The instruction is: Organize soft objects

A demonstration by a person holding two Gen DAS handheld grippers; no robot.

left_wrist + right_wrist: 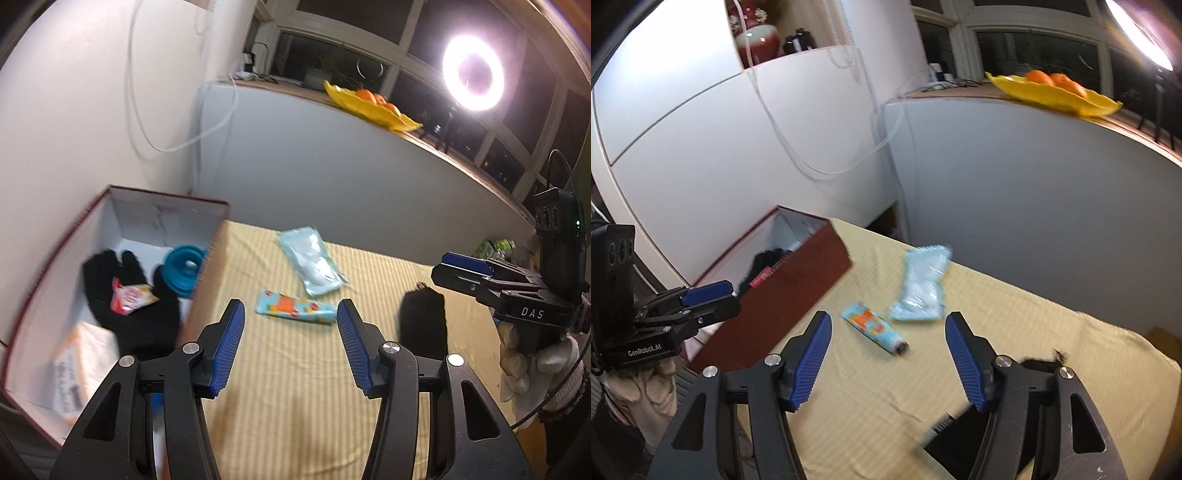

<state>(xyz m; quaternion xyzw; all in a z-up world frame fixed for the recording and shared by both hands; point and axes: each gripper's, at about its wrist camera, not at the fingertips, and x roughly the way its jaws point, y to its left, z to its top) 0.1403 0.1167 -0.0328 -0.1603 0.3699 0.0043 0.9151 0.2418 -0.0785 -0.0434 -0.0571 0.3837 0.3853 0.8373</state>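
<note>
Both tools hang over the worktop [295,387], which is covered with a yellow striped cloth. The left tool [290,325] has its blue-padded jaws spread wide and grips nothing; seen past them, a small tube [295,312] printed in pale blue and orange lies flat on the cloth. Just behind the tube lies a pale blue plastic packet [312,264], set at a slant, close to the tube though I cannot tell whether they touch. To the right of these a black pouch [423,321] rests on the cloth, well apart from the tube. On the left stands an open box [207,280] with dark red sides and a white inside. In it lie a black glove [129,295] with a small red and white wrapper [129,297] on top of it, a teal round thing [183,269] beside the glove, and a pale packet [81,369] in the near corner. The right tool [888,360] is likewise wide apart and carries nothing, poised above the cloth with the tube and the packet ahead of it. On the ledge behind sits a yellow dish [373,107] of oranges, and a ring light [472,79] glares by the dark window.
</note>
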